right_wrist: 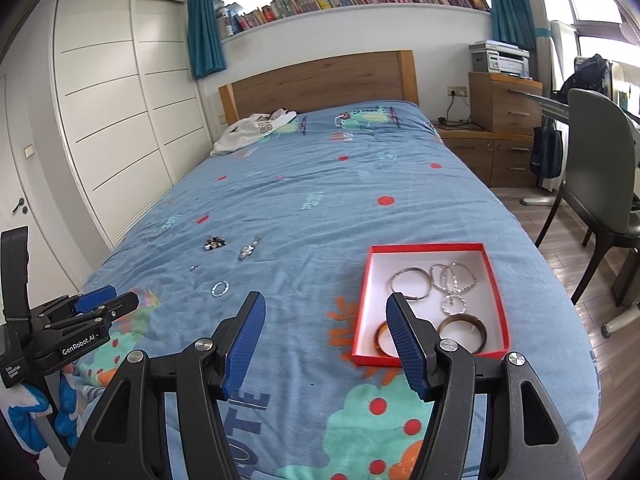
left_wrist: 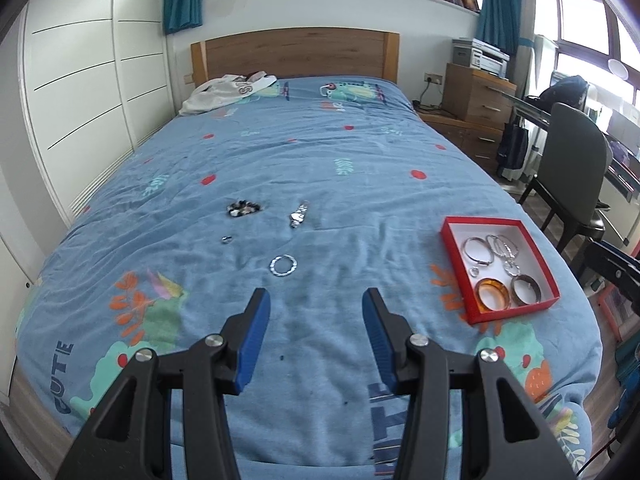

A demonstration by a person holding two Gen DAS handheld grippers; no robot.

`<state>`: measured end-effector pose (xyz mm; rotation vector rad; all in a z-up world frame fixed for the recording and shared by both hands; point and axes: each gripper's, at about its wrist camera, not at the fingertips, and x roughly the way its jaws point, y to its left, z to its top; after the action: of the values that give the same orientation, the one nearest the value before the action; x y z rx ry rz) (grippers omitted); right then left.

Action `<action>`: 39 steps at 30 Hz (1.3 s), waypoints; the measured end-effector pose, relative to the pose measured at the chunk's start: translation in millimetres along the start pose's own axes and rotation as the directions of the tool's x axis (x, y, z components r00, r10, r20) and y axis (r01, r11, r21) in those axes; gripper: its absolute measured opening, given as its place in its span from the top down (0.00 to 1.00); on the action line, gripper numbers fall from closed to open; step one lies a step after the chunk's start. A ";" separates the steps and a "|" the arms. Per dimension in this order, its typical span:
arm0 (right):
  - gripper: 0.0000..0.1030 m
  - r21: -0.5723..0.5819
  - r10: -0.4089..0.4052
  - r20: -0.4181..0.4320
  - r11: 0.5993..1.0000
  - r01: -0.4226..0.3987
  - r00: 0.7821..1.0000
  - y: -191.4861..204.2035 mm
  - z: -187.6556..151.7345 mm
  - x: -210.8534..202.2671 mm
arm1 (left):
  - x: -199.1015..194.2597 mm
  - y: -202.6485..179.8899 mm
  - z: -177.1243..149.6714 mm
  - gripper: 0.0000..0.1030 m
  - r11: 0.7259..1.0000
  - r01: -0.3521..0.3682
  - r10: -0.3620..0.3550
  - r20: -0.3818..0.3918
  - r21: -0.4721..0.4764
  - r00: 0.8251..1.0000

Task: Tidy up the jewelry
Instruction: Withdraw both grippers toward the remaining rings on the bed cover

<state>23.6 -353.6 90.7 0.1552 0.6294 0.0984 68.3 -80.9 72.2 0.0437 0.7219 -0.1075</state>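
On the blue bedspread lie a silver bracelet, a small ring, a silver watch and a dark beaded piece. My left gripper hangs open and empty just short of the bracelet. To the right stands a red box with silver bangles, an amber bangle and a brown one in it. In the right wrist view my right gripper is open and empty above the near left corner of the red box. Its right finger hides part of the amber bangle.
A white garment lies by the wooden headboard. White wardrobe doors run along the bed's left side. A wooden drawer unit with a printer, a grey chair and a desk stand to the right.
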 end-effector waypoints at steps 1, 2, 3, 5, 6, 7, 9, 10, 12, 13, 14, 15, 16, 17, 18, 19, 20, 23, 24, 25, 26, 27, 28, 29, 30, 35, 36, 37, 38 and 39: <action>0.40 -0.002 0.001 -0.001 1.000 -0.001 1.000 2.4 0.5 0.6 | 0.2 5.3 -0.3 0.55 1.000 -0.004 0.004 -0.001 -0.007 1.000; 0.40 -0.008 0.004 -0.003 1.000 -0.004 1.000 6.5 1.7 1.9 | 0.8 10.8 -0.5 0.55 1.000 -0.007 0.007 -0.002 -0.015 1.000; 0.40 -0.013 0.005 -0.005 1.000 -0.005 1.000 9.0 2.3 3.0 | 1.5 16.1 -0.8 0.55 1.000 -0.010 0.010 -0.002 -0.022 1.000; 0.39 -0.023 0.006 -0.010 1.000 -0.006 1.000 15.4 3.1 6.2 | 3.8 26.9 -1.0 0.55 0.999 -0.015 0.015 -0.004 -0.035 1.000; 0.39 -0.030 0.007 -0.014 1.000 -0.008 1.000 19.3 3.4 7.7 | 4.6 33.0 -1.8 0.55 0.999 -0.018 0.018 -0.002 -0.040 1.000; 0.39 -0.036 0.008 -0.017 0.999 -0.009 1.000 22.2 3.7 8.7 | 5.9 41.5 -2.9 0.55 0.999 -0.021 0.021 -0.002 -0.046 1.000; 0.39 -0.051 0.013 -0.024 0.999 -0.014 1.000 29.1 4.2 12.0 | 8.2 55.0 -5.0 0.55 0.998 -0.028 0.028 -0.006 -0.059 1.000; 0.39 -0.055 0.014 -0.026 0.998 -0.015 1.000 30.9 4.8 13.4 | 10.3 65.3 -6.8 0.55 0.997 -0.039 0.038 -0.012 -0.069 0.999; 0.39 -0.064 0.015 -0.032 0.998 -0.017 0.999 35.8 6.0 18.3 | 14.1 81.7 -10.1 0.55 0.995 -0.052 0.051 -0.023 -0.083 0.998; 0.38 -0.066 0.019 -0.035 0.998 -0.021 0.999 38.2 6.6 21.3 | 16.1 91.3 -11.9 0.55 0.994 -0.063 0.060 -0.028 -0.090 0.998; 0.38 -0.068 0.023 -0.038 0.997 -0.026 0.999 40.5 7.0 23.8 | 17.9 100.8 -13.3 0.55 0.992 -0.074 0.071 -0.032 -0.099 0.997; 0.38 -0.071 0.028 -0.041 0.997 -0.031 0.999 43.2 7.7 26.8 | 19.6 109.4 -14.1 0.55 0.991 -0.083 0.080 -0.035 -0.107 0.996; 0.38 -0.073 0.032 -0.043 0.997 -0.035 0.999 46.1 8.5 30.0 | 21.5 118.4 -15.1 0.55 0.989 -0.093 0.089 -0.039 -0.116 0.995; 0.38 -0.076 0.039 -0.046 0.996 -0.042 0.998 48.6 8.9 33.5 | 23.7 128.2 -16.0 0.55 0.987 -0.104 0.099 -0.044 -0.126 0.994; 0.38 -0.081 0.049 -0.053 0.995 -0.053 0.997 52.0 9.0 38.9 | 25.9 135.3 -16.5 0.55 0.985 -0.114 0.108 -0.048 -0.133 0.993; 0.38 -0.084 0.053 -0.058 0.995 -0.058 0.997 54.6 8.3 42.2 | 27.9 141.0 -17.1 0.55 0.983 -0.119 0.114 -0.050 -0.139 0.992; 0.38 -0.088 0.061 -0.064 0.994 -0.067 0.996 58.1 7.9 47.0 | 30.9 147.7 -17.2 0.55 0.981 -0.124 0.117 -0.053 -0.148 0.992; 0.37 -0.101 0.091 -0.088 0.990 -0.099 0.992 68.4 6.8 66.3 | 42.9 161.4 -17.1 0.55 0.977 -0.121 0.111 -0.068 -0.175 0.992; 0.37 -0.102 0.098 -0.095 0.989 -0.108 0.991 71.2 6.0 72.0 | 48.1 164.8 -16.6 0.55 0.976 -0.117 0.105 -0.074 -0.183 0.992; 0.37 -0.105 0.108 -0.107 0.987 -0.119 0.988 74.5 5.2 80.5 | 53.8 167.1 -16.2 0.55 0.975 -0.113 0.100 -0.080 -0.190 0.992; 0.37 -0.107 0.114 -0.115 0.986 -0.126 0.987 77.9 5.0 86.6 | 60.9 169.3 -15.7 0.55 0.975 -0.109 0.094 -0.086 -0.195 0.992; 0.37 -0.112 0.125 -0.130 0.984 -0.140 0.984 81.6 4.2 97.6 | 70.0 171.1 -14.5 0.55 0.975 -0.101 0.084 -0.093 -0.199 0.992; 0.37 -0.114 0.130 -0.138 0.983 -0.146 0.982 84.9 3.6 104.3 | 77.0 171.0 -13.7 0.55 0.975 -0.095 0.076 -0.098 -0.201 0.992; 0.37 -0.117 0.141 -0.154 0.980 -0.160 0.978 88.6 2.8 116.4 | 85.1 171.4 -11.9 0.55 0.976 -0.088 0.068 -0.105 -0.201 0.992; 0.37 -0.120 0.150 -0.165 0.978 -0.171 0.975 91.6 2.3 126.4 | 93.5 171.7 -10.1 0.55 0.976 -0.081 0.060 -0.110 -0.200 0.992; 0.37 -0.136 0.190 -0.227 0.965 -0.224 0.955 109.0 -1.7 179.5 | 143.1 169.8 4.0 0.55 0.982 -0.042 0.017 -0.136 -0.184 0.991; 0.37 -0.138 0.201 -0.241 0.961 -0.238 0.950 112.6 -2.9 192.1 | 154.2 169.0 6.9 0.55 0.983 -0.034 0.008 -0.142 -0.182 0.990; 0.37 -0.141 0.212 -0.253 0.957 -0.253 0.944 116.3 -3.9 204.3 | 168.1 168.5 10.4 0.55 0.984 -0.026 -0.001 -0.151 -0.178 0.989; 0.37 -0.143 0.219 -0.261 0.954 -0.262 0.940 118.7 -4.5 211.4 | 177.0 168.7 12.6 0.55 0.984 -0.022 -0.006 -0.156 -0.175 0.988; 0.37 -0.145 0.231 -0.274 0.950 -0.277 0.934 122.7 -5.5 223.6 | 190.6 168.7 16.1 0.55 0.986 -0.013 -0.015 -0.162 -0.169 0.987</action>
<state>194.8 -201.2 -21.6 0.0460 0.8507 0.4322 240.1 69.7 -41.4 -0.1118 0.8923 -0.0434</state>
